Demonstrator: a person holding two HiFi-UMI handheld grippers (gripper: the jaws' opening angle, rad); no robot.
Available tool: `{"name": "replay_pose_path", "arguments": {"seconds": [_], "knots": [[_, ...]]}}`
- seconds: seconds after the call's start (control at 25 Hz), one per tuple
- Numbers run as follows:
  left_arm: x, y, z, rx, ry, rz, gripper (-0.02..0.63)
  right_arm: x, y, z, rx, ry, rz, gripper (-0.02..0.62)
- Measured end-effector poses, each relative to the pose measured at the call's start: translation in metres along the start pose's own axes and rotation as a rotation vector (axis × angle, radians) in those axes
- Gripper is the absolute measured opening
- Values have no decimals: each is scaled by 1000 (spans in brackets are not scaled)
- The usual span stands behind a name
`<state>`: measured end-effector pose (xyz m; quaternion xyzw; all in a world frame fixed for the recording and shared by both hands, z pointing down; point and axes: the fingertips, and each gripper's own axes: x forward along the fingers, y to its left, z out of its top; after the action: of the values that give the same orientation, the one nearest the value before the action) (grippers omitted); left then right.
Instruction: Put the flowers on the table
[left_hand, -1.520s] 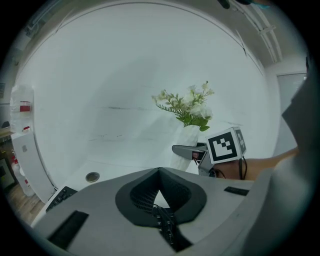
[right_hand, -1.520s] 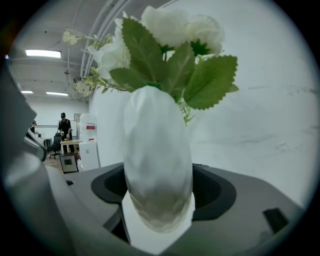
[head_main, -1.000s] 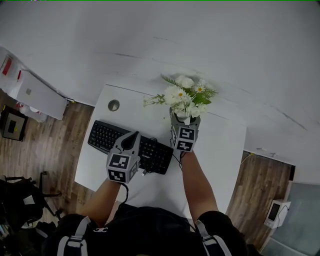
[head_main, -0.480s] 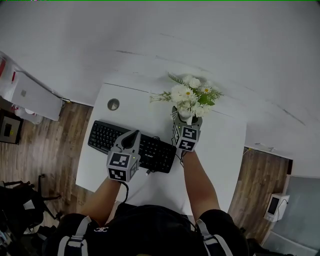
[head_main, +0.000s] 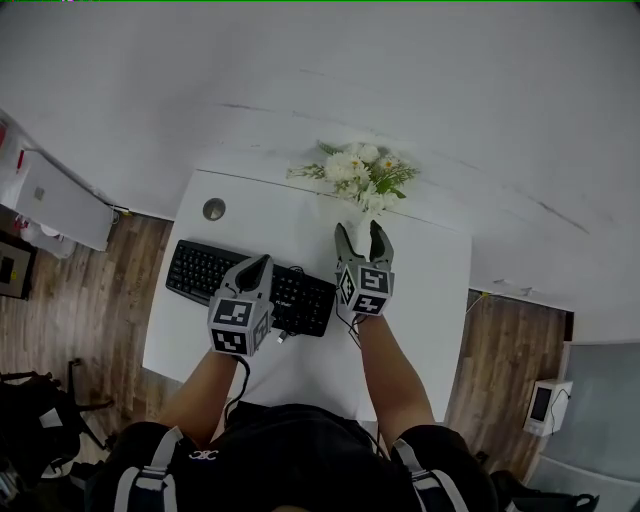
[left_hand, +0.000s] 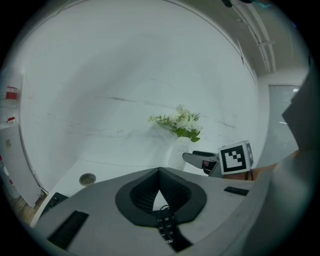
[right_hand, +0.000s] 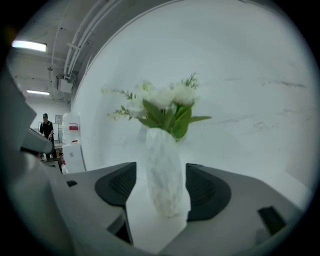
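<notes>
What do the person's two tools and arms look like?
The left tool and right tool are grey with dark ribbed pads and a cube of black-and-white square markers. A thin black cable hangs from each. The sleeves are short and dark. The right tool's jaws are closing, the vase between them.

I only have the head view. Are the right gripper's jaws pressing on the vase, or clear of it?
Observer: Clear. In the right gripper view the right gripper has a gap on each side of the white vase. Neither pad touches it, though the jaws are closing.
Operator: Is the vase standing properly?
Observer: Yes. It stands upright with its base on the white table and the flowers above it.
Operator: And the left gripper?
Observer: The left gripper view shows the left gripper with its jaws together and nothing between them.
</notes>
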<state>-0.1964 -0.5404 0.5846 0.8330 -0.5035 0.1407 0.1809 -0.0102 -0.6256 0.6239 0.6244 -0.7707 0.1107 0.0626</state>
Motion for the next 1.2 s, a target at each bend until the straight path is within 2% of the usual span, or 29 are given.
{"name": "replay_pose_path", "arguments": {"seconds": [0.08,0.16,0.28,0.6,0.76,1.0,1.2], "knots": [[-4,-17,8,1,-21,-7,0,-27,-5,14,13,-33,-3,212],[-10,-38,16,9,-44,-17,0,-56,-9,31,27,-70,-8,152],[-27,-74,28,28,-81,-30,0,-105,-17,58,18,-111,-33,5],[-81,-170,50,75,-176,-56,0,-238,-35,117,44,-192,-24,3],[-102,-207,52,87,-195,-71,0,-292,-44,125,61,-229,-11,3],[-114,-228,55,118,-210,-62,0,-323,-63,129,60,-265,-48,3],[-118,-232,56,125,-213,-47,0,-329,-65,134,58,-282,-39,3]]}}
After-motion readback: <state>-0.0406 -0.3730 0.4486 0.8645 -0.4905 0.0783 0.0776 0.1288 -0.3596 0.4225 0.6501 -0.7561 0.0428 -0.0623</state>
